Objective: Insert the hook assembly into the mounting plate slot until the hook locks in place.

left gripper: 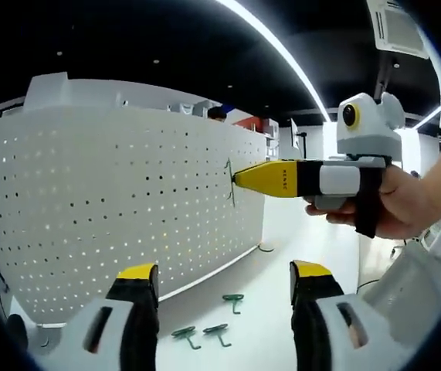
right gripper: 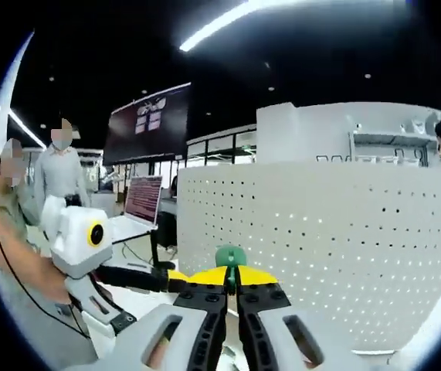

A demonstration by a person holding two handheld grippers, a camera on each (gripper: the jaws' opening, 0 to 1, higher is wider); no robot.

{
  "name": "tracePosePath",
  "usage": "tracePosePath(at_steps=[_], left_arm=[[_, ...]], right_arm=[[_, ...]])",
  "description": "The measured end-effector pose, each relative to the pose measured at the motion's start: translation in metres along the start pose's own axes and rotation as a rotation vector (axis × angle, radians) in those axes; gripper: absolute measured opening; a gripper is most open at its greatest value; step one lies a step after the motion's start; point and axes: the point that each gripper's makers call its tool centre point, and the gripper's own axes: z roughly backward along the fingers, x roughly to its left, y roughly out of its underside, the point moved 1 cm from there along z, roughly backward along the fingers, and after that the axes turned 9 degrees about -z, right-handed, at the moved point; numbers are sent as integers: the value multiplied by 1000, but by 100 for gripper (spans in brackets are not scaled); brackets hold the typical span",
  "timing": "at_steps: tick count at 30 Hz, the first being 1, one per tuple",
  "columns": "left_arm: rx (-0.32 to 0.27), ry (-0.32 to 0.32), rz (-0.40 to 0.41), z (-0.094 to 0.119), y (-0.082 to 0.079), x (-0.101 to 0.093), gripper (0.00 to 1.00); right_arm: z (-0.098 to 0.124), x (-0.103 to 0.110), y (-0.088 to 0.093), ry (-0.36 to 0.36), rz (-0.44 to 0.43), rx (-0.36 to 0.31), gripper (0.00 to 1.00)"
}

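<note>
right hand-held gripper clamps hook at pegboard | left hand-held gripper open, empty | hook: light, stiff wire; pinch its shank

Right gripper with hook at pegboard; left gripper open.

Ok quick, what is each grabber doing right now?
Left gripper: open, holding nothing.
Right gripper: shut on the thin green metal hook, at the white perforated pegboard.
</note>
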Motion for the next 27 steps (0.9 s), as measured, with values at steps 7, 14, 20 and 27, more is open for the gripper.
tracePosePath(at_steps=[7,14,20,27], left_arm=[[-2,2,-2,0,-1,-1,70],[9,1,2,3,2,-1,70],[19,1,9,9,11,-2,70],[36,3,15,16,21,-5,69]], right_arm=[[1,-6,-1,19,-27,-3,1],[-7,-18,-12,61,-95,-28,1],[-11,-25,-16,79,-101,-29,1],[-18,-39,-25,115,-118,-37,1]])
